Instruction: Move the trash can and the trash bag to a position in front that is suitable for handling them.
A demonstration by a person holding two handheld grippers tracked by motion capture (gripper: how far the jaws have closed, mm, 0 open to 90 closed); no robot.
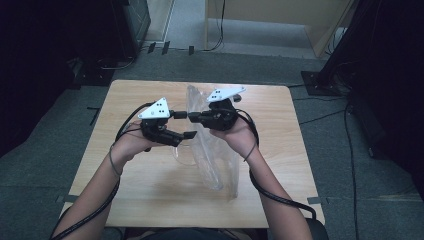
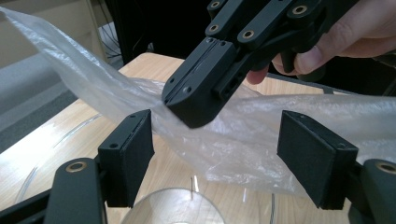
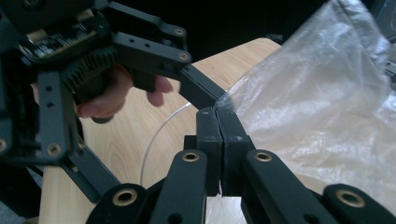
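Observation:
A clear plastic bag [image 1: 216, 161] hangs over the middle of the wooden table [image 1: 150, 195]. My right gripper [image 1: 192, 117] is shut on its upper edge. The right gripper view shows those jaws [image 3: 218, 122] pressed together on the film of the bag [image 3: 322, 102]. My left gripper [image 1: 186, 125] faces it from the left with its jaws wide open. In the left gripper view the bag [image 2: 84, 77] stretches across between the open pads [image 2: 133, 154], which do not touch it, and the right gripper [image 2: 194, 105] pinches the film just above.
A clear round dish or lid [image 1: 183, 154] lies on the table under the grippers, and its rim [image 2: 173, 210] is visible below the left jaws. Cables trail from both grippers towards the near edge. Dark equipment and floor cables surround the table.

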